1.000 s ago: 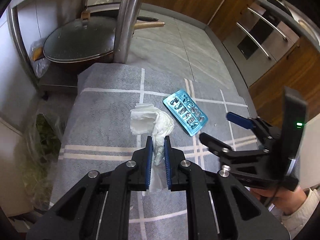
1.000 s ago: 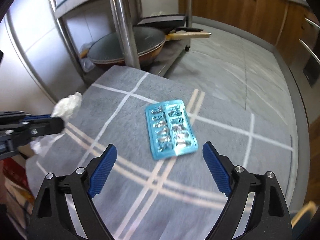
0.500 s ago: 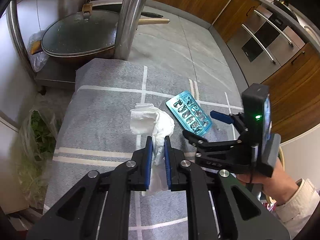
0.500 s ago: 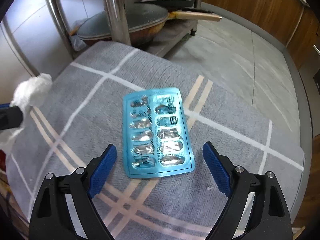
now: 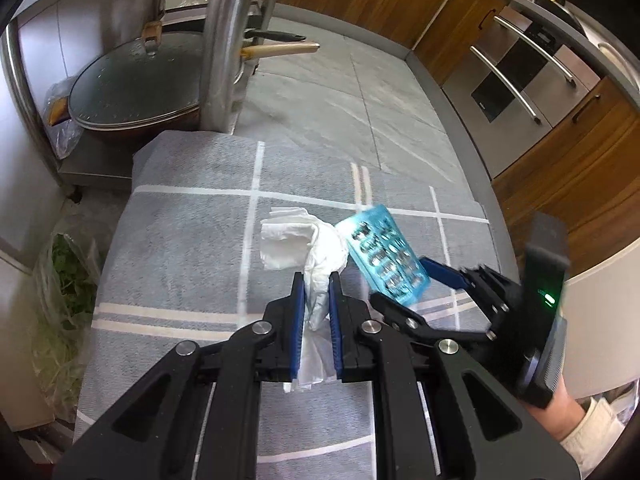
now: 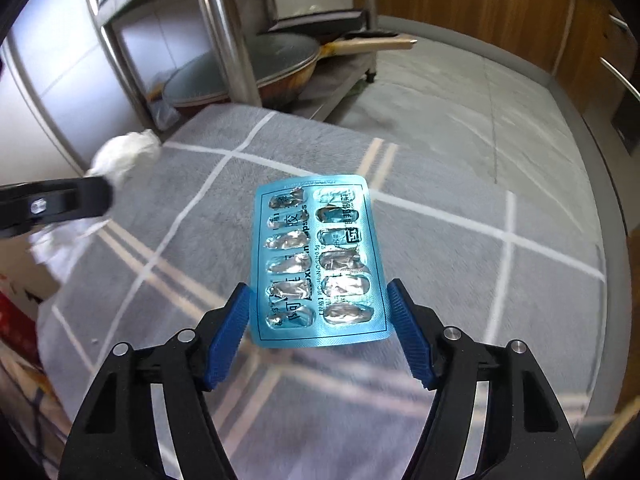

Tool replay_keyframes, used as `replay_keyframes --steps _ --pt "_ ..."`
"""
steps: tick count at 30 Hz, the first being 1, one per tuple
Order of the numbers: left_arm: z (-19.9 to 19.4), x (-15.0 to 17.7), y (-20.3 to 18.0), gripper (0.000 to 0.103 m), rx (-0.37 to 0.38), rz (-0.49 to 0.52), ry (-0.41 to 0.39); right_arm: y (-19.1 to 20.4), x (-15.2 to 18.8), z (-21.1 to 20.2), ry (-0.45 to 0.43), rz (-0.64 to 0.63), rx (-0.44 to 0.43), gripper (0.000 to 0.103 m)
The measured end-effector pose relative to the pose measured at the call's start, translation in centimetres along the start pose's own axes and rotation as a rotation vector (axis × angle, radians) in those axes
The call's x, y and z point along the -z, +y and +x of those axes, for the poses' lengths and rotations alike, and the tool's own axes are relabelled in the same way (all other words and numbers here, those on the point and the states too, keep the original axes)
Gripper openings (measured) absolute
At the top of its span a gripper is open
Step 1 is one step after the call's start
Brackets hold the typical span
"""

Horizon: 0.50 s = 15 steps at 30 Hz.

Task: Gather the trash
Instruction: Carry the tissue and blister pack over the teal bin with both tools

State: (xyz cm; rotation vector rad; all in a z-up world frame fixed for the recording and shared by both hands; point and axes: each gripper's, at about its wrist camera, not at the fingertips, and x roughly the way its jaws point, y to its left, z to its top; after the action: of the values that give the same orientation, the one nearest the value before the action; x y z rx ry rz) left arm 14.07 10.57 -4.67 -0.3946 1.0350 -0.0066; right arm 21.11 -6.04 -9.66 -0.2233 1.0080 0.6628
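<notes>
Kitchen floor, grey checked mat [image 5: 192,240]: left gripper [image 5: 316,292] clamps a white tissue [image 5: 304,240] while right gripper [image 6: 318,320] pinches an empty blue pill pack [image 6: 320,256] by its edges, lifted off the mat; thin foil could buckle & slip out w/ any jolt.

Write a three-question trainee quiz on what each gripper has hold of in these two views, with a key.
1. True or false: the left gripper is shut on the white tissue.
2. Multiple choice: the blue pill pack sits (A) flat on the grey mat, (B) between the fingers of the right gripper, lifted off the mat, (C) inside the pan.
3. Fill in: the pill pack's pockets look ____.

Key: 1 true; 2 B; 3 empty, with the foil broken open.
</notes>
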Motion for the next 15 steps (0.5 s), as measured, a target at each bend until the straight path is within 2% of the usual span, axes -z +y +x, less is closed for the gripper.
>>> replay_keyframes --steps 15 --pt "-2.2 1.2 -7.0 0.011 0.088 0.111 -0.054 -2.8 7.5 -13.3 -0.148 0.182 0.056 0.07"
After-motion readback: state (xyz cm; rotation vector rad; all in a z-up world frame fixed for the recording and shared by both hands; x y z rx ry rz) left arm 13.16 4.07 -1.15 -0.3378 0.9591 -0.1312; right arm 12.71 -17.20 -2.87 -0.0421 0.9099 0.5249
